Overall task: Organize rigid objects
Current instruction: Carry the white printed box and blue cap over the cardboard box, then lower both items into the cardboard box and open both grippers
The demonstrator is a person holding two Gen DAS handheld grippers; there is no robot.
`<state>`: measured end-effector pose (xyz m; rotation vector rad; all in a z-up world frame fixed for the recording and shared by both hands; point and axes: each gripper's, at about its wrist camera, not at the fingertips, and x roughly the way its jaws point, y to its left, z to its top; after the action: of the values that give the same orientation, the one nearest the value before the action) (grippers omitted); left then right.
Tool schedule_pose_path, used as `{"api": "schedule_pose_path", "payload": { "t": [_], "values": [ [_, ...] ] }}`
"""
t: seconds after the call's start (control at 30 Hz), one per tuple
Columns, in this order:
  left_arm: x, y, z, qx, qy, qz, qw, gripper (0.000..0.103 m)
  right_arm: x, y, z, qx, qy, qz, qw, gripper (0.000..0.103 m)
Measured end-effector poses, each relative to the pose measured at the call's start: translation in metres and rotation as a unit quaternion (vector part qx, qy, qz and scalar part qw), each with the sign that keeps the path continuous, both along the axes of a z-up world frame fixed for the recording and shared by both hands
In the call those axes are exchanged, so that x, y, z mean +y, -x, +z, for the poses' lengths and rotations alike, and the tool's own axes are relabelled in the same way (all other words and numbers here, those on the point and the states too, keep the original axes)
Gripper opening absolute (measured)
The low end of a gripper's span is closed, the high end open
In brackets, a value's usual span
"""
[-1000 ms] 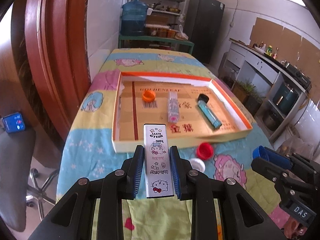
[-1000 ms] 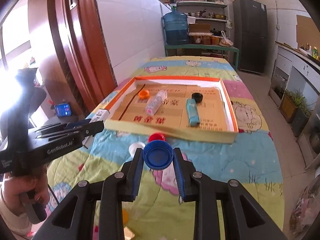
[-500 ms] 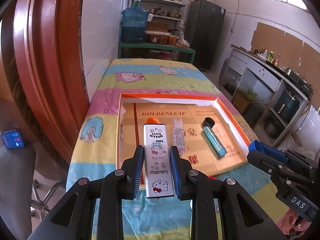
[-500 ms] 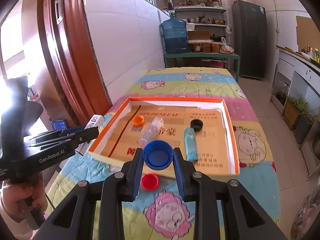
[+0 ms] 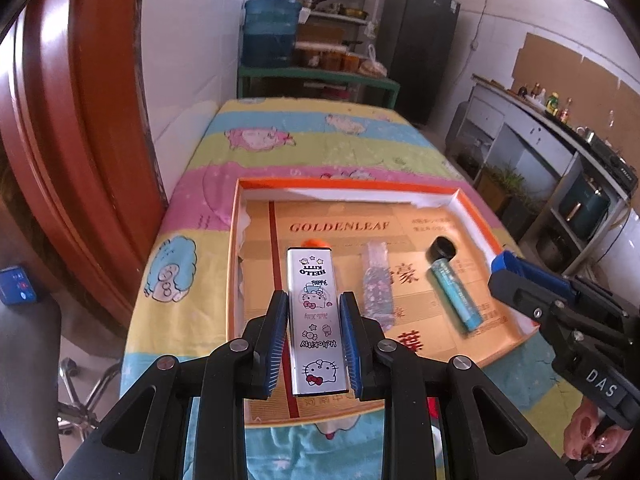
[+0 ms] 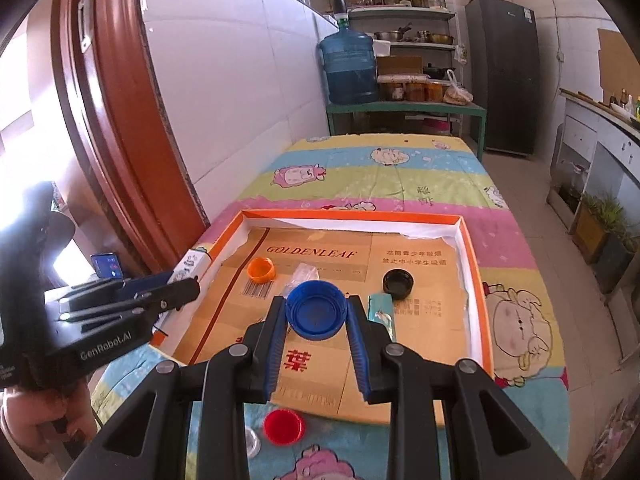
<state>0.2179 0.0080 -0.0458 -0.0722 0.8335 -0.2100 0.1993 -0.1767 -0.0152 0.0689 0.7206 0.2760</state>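
Left tongs (image 5: 314,344): clenched on the Hello Kitty case (image 5: 316,320), a long silver box held lengthwise between the blue pads, lower centre of the left wrist view, over the near left part of the tray
Right tongs (image 6: 318,316): clenched on the blue cap (image 6: 317,310), open side facing the camera, centre of the right wrist view, over the tray's near half
Tray (image 6: 474,276): shallow orange-rimmed box lined with cardboard printed GOLDENLEAF, lying on the counter (image 6: 400,168) with its cartoon-print cloth
Orange cap (image 6: 261,270): in the tray, left of centre, beside a printed barcode
Black cap (image 6: 398,283): in the tray, right of centre, just above the teal tube
Teal tube (image 5: 454,294): lying in the tray's right part, slanted
Clear glittery bottle (image 5: 376,280): lying in the tray between the case and the tube
Red cap (image 6: 283,426): on the cloth outside the tray's near edge, lower middle of the right wrist view
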Motion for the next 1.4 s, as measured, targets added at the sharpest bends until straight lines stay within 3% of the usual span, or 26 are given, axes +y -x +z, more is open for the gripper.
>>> {"api": "schedule_pose_path", "payload": {
  "t": [0.6,1.4],
  "values": [
    [-0.004,-0.04,-0.04,0.053,-0.009,0.012,0.9985,0.027,0.007,-0.049,-0.041,0.049,-0.001,-0.001,0.999,0.03],
    [-0.012,-0.045,-0.049,0.047,-0.028,0.008,0.9985,0.027,0.017,-0.067,-0.064,0.084,0.03,0.003,0.996,0.03]
  ]
}}
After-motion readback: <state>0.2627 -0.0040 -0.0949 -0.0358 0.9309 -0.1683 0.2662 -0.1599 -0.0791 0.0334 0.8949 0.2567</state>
